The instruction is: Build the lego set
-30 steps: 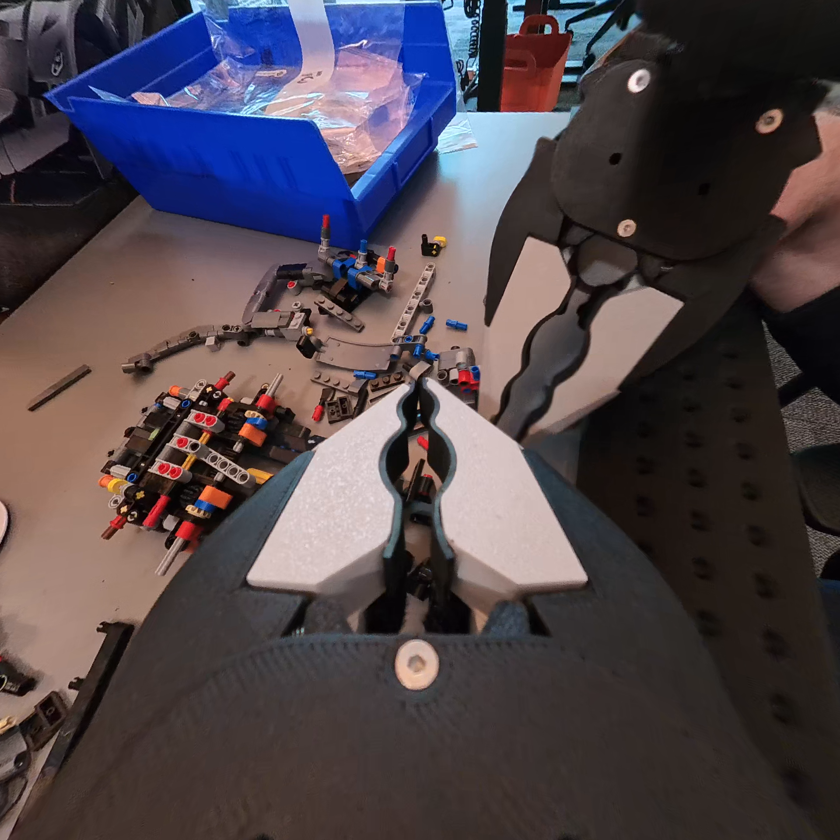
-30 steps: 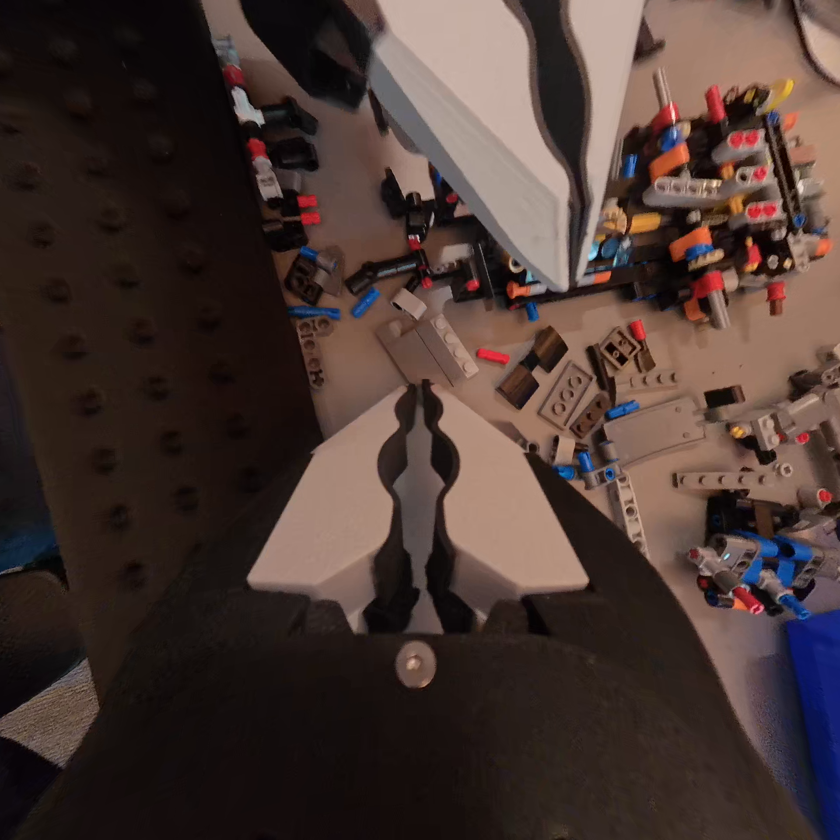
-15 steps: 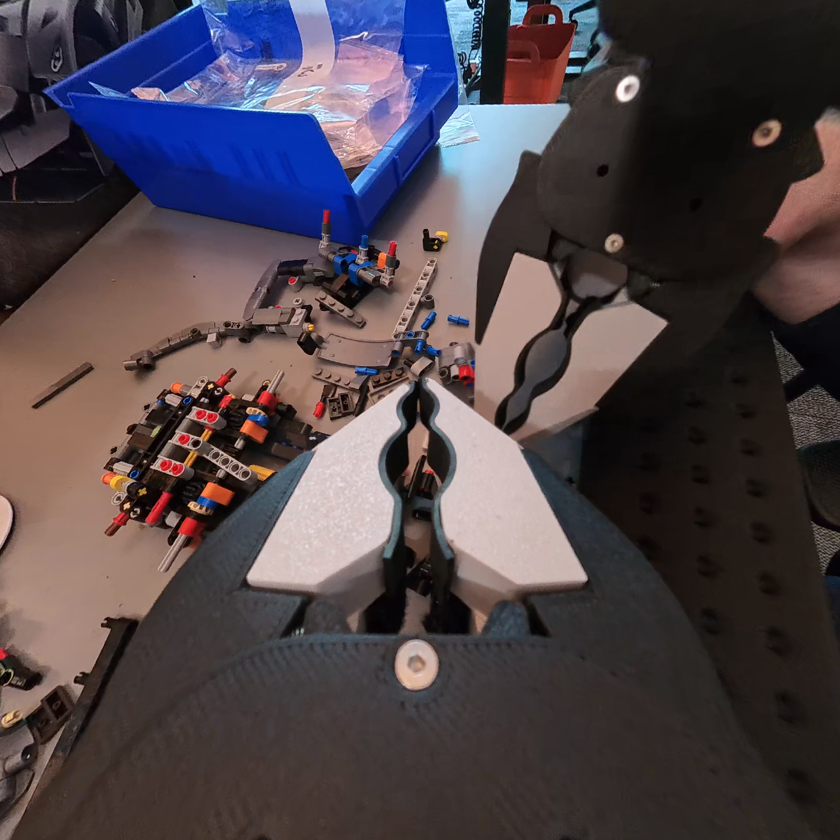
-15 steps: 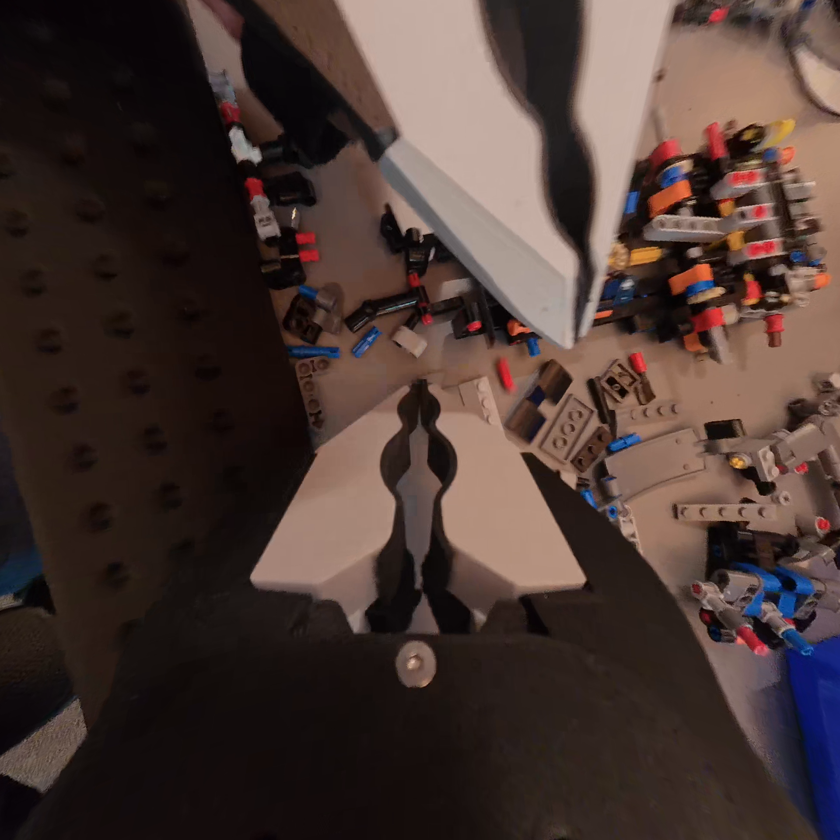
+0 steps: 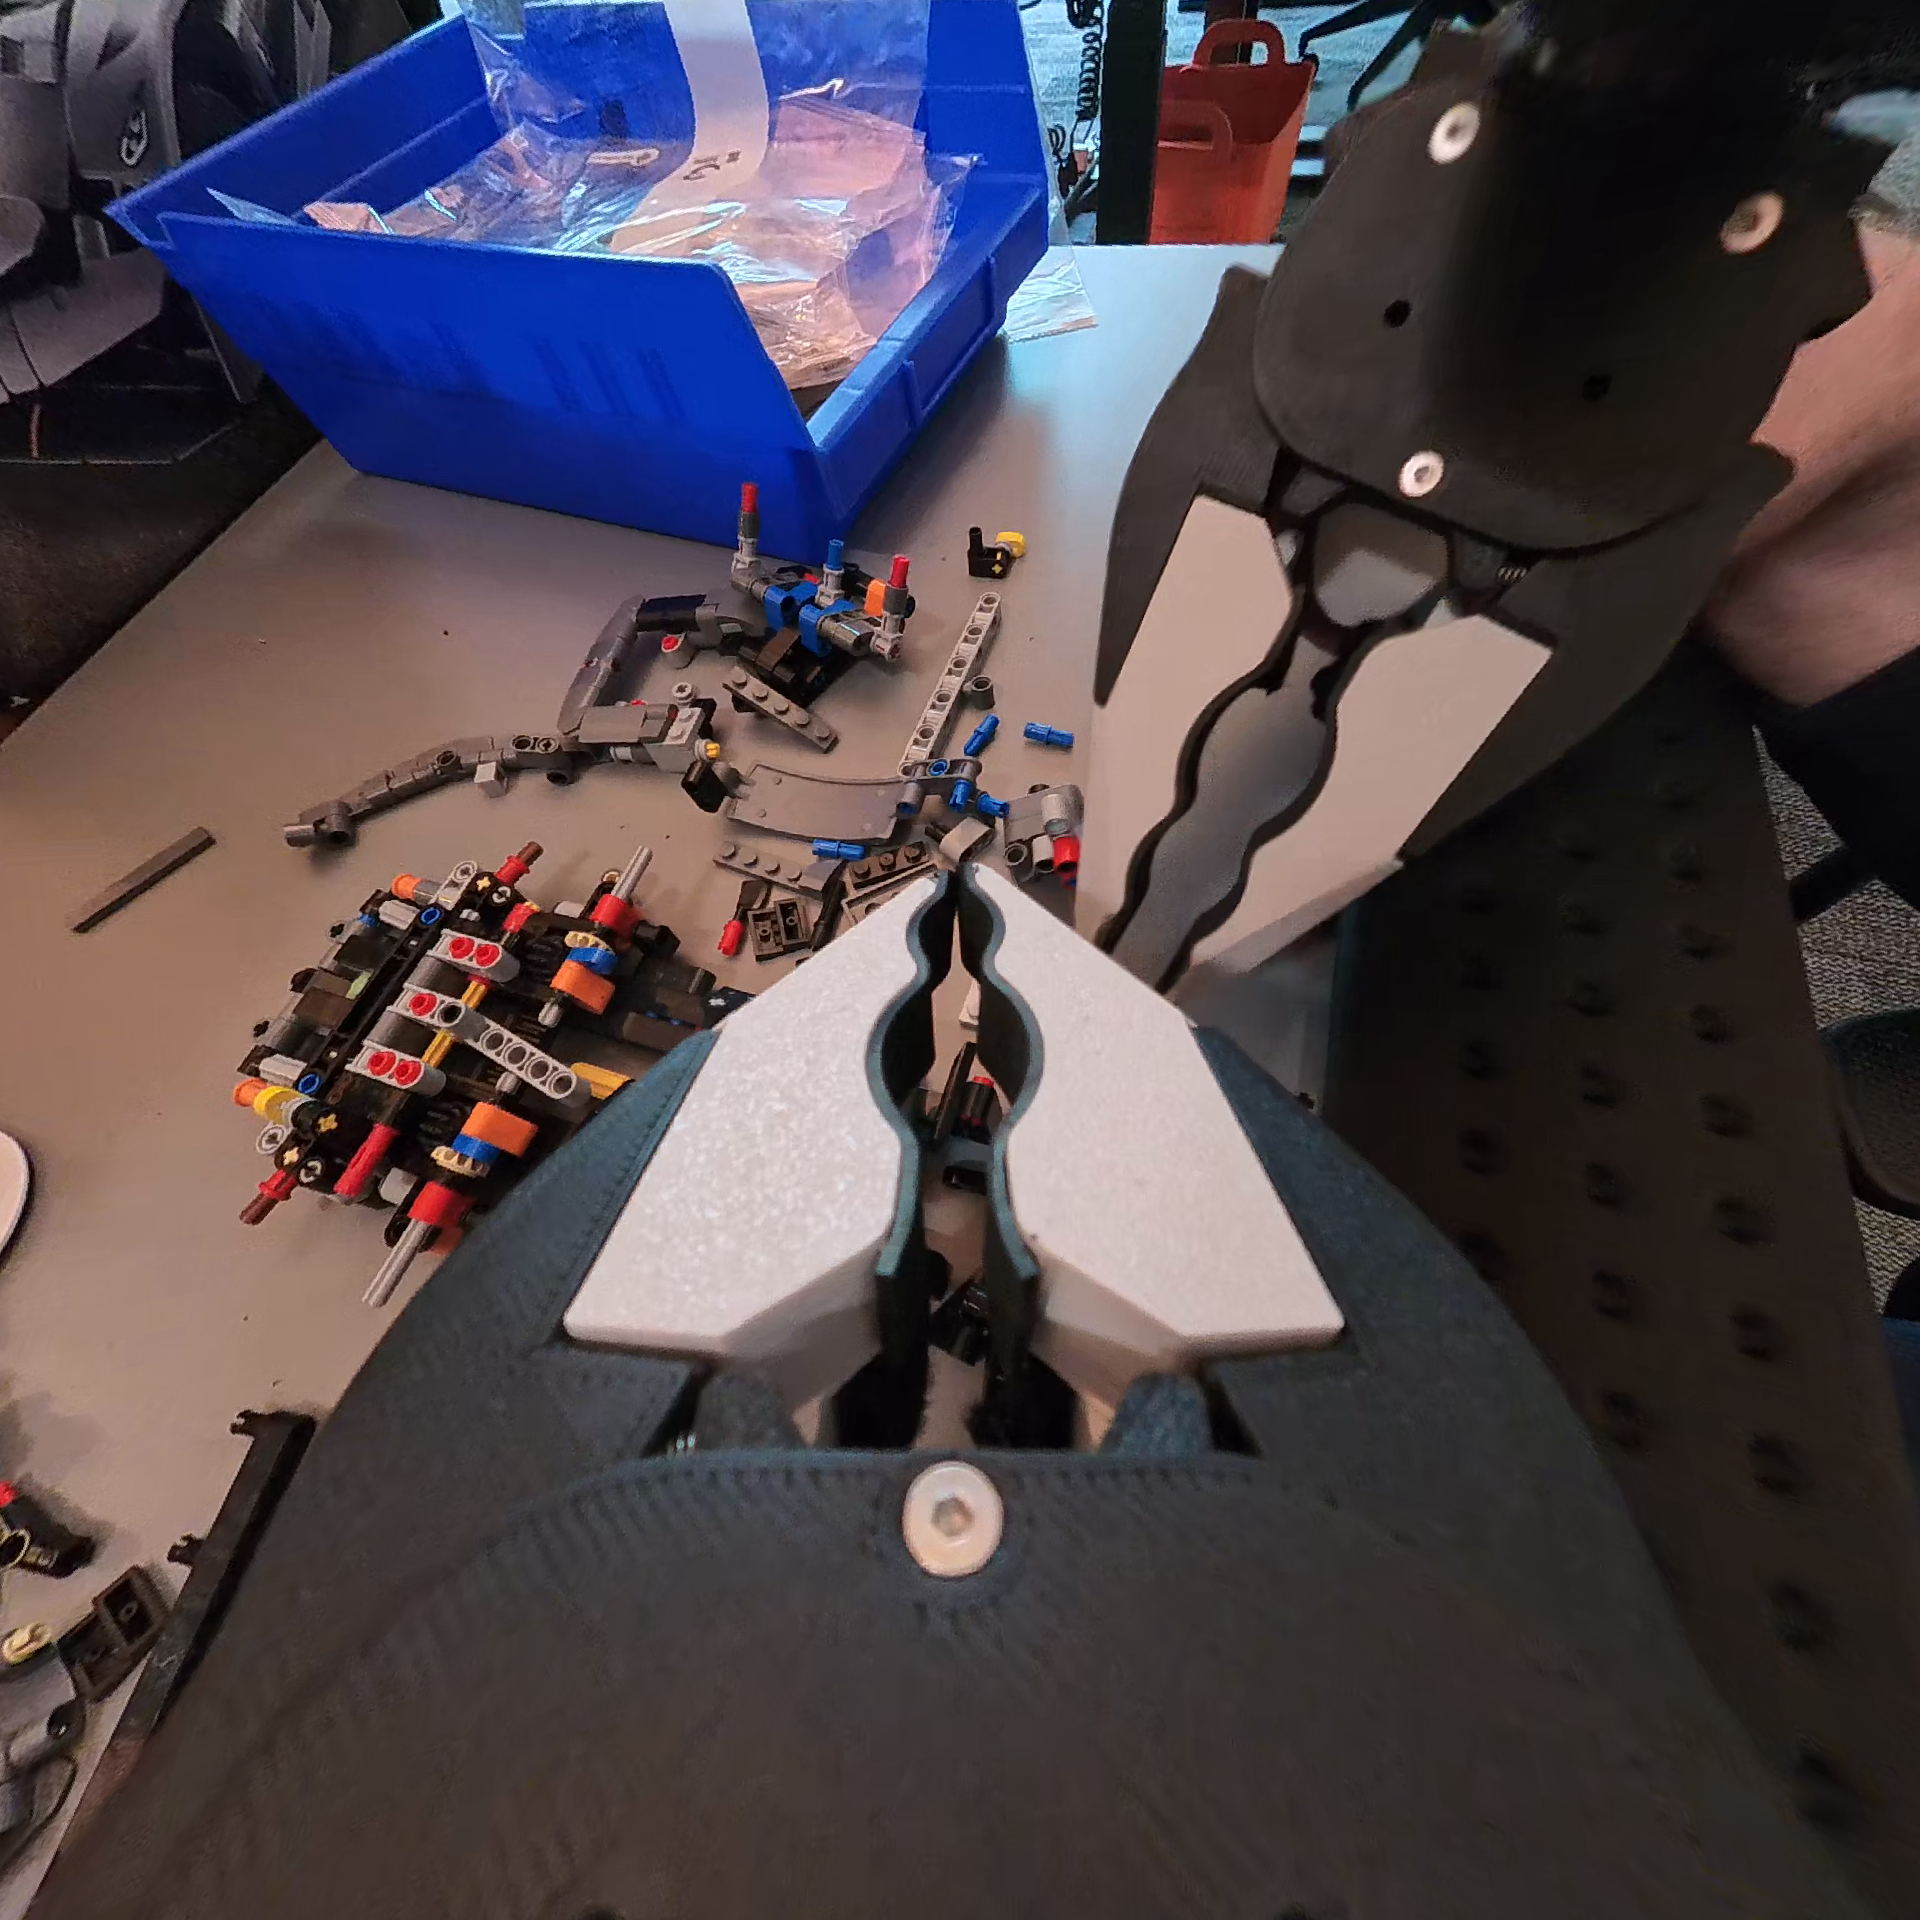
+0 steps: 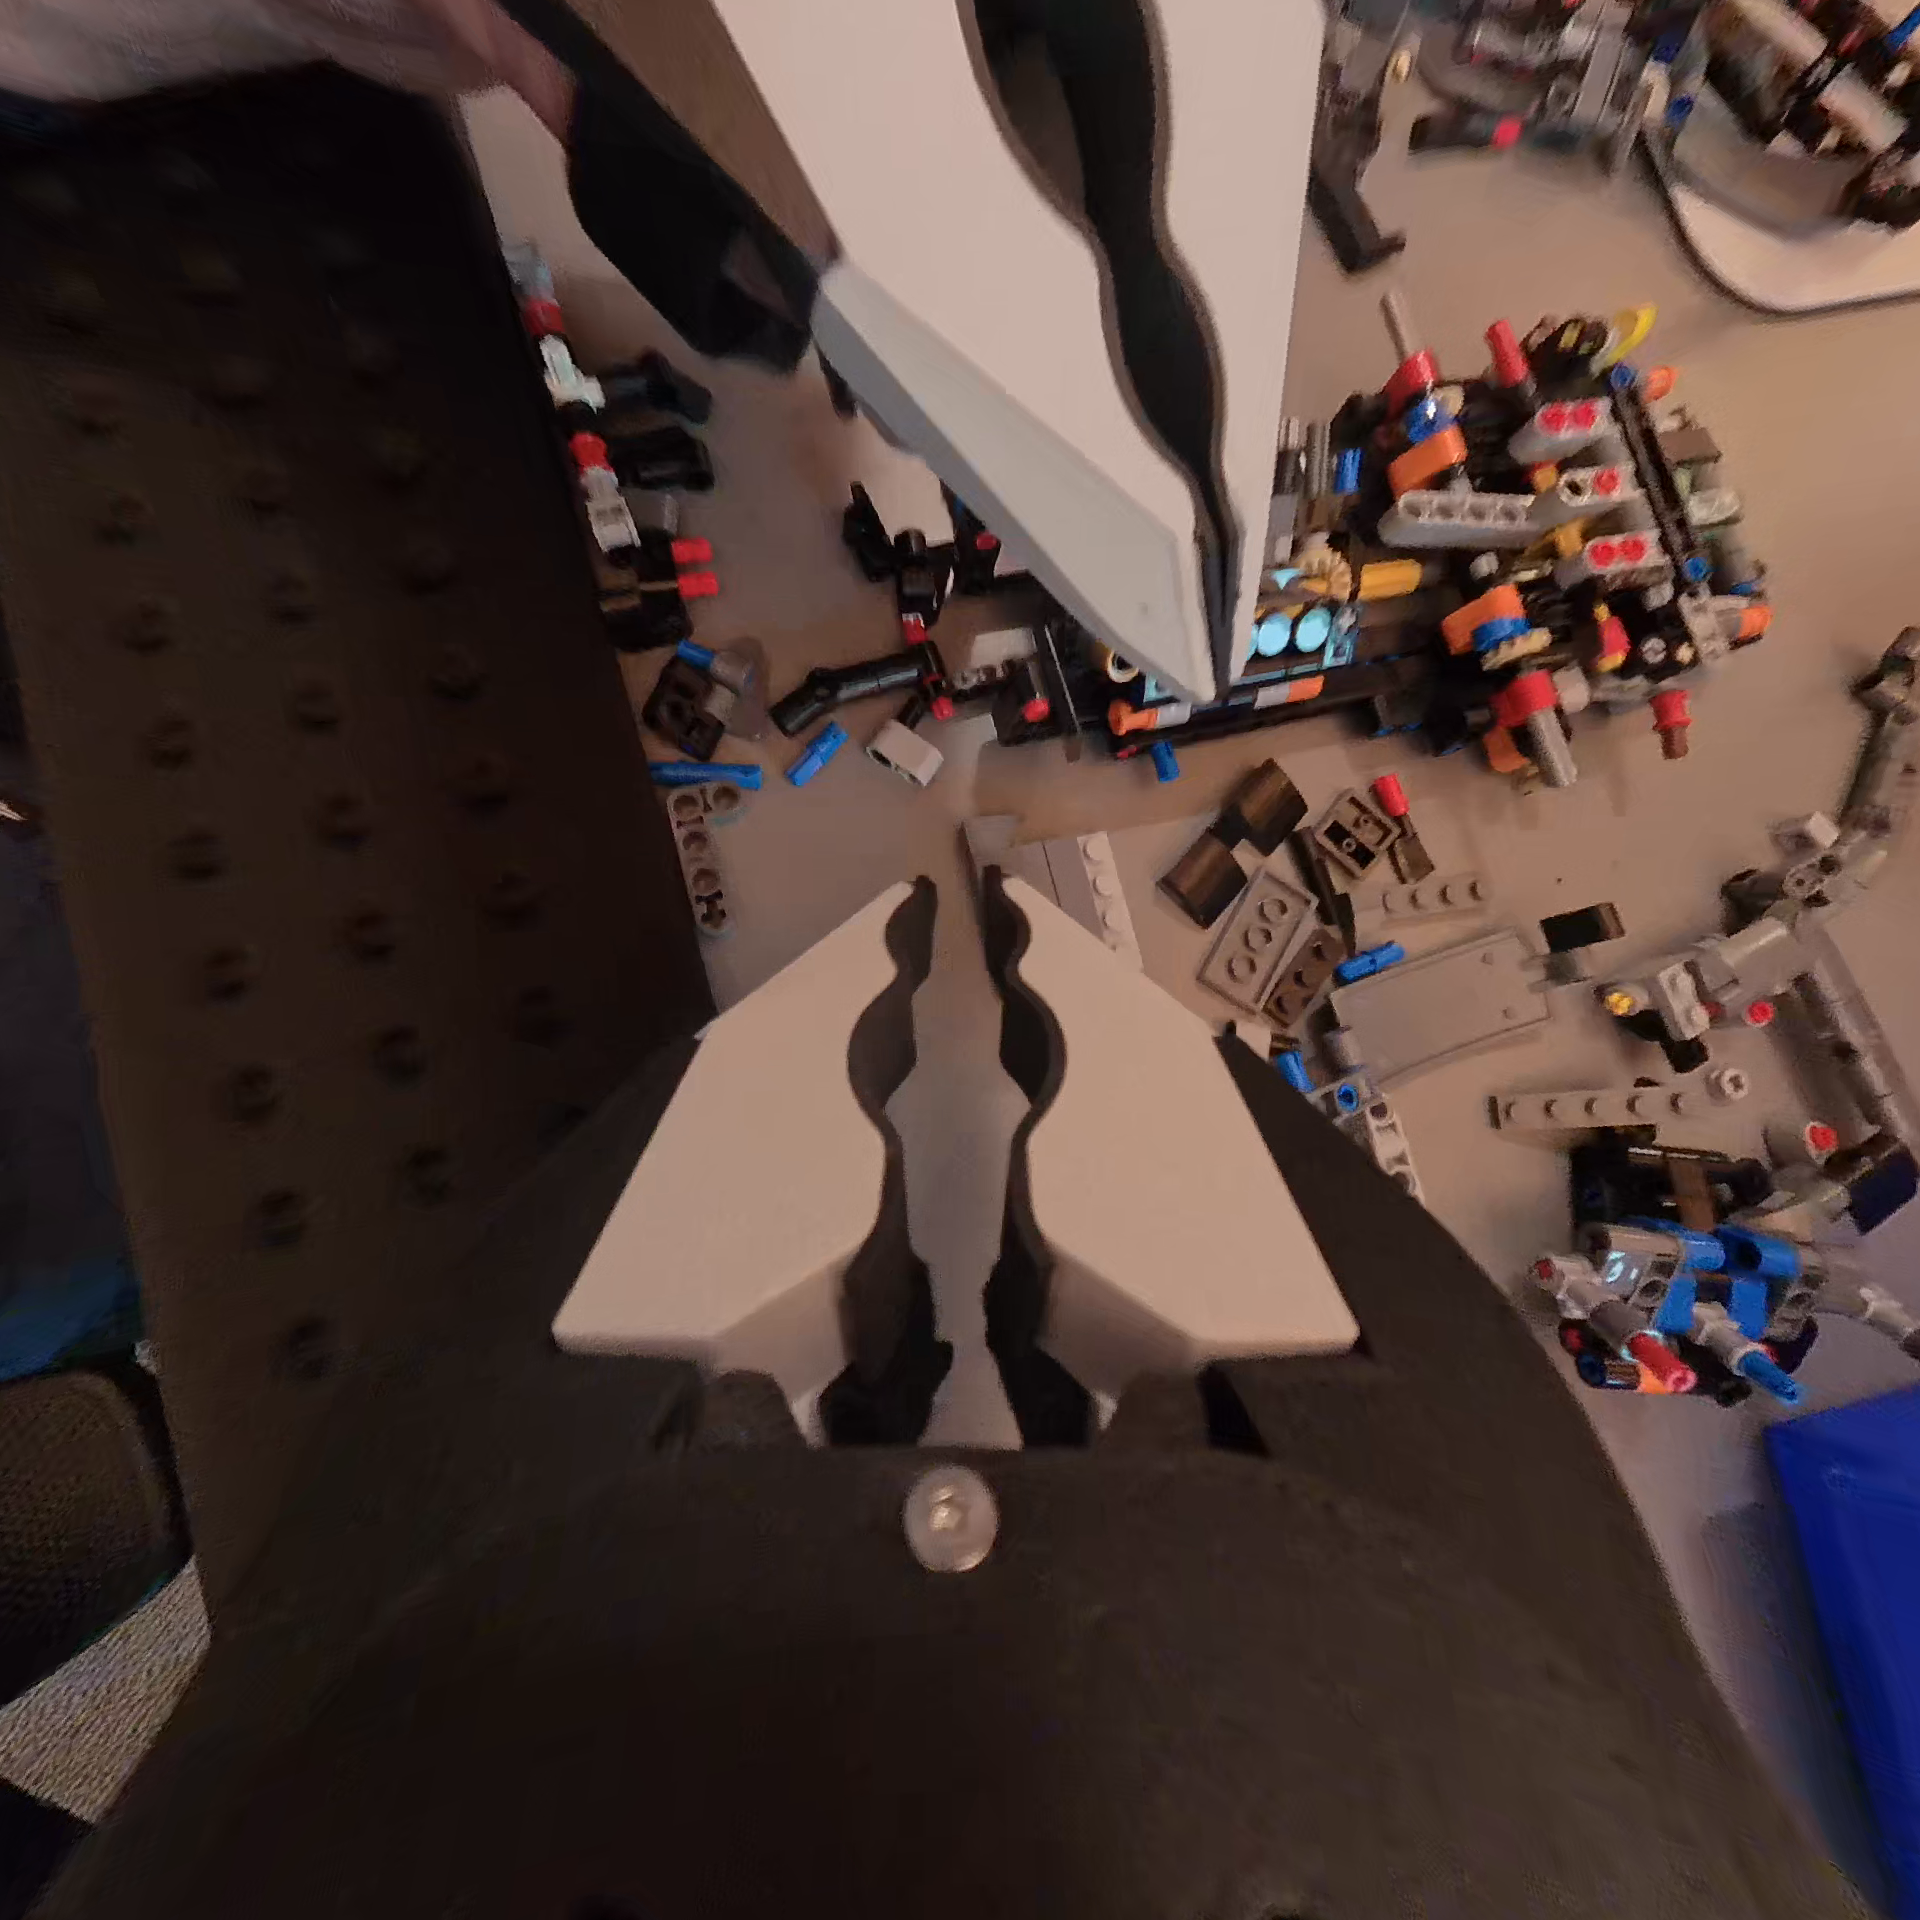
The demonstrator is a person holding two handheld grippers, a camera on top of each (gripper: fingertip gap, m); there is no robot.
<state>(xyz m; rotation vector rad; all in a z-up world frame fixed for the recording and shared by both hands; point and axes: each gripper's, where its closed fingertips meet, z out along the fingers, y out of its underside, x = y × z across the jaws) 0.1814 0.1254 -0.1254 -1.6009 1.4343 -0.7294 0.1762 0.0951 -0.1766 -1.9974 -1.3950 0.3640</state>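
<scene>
My left gripper [image 5: 956, 883] is shut with nothing between its pads, and hovers over loose pieces next to the multicoloured lego assembly [image 5: 447, 1039]. From the right wrist view it shows from above [image 6: 1216, 675], shut, at the edge of that assembly [image 6: 1538, 561]. My right gripper [image 6: 956, 894] has its jaws slightly apart, low over the table. A light grey studded plate [image 6: 1101, 883] lies at its tips beside the right finger, with no pads pressing on it. The right gripper also shows in the left wrist view [image 5: 1143, 951], pointing down.
A blue bin [image 5: 520, 343] with plastic bags stands at the back. A smaller grey and blue sub-assembly [image 5: 821, 613] and a dark grey curved panel [image 5: 821, 800] lie among scattered pins and plates. A dark perforated board [image 5: 1558, 1143] stands at the right. My hands' fingertips stand some 6 cm from each other.
My right gripper's jaws have parted a little from shut, and it has moved over the light grey plate. My left gripper stays shut and has barely moved.
</scene>
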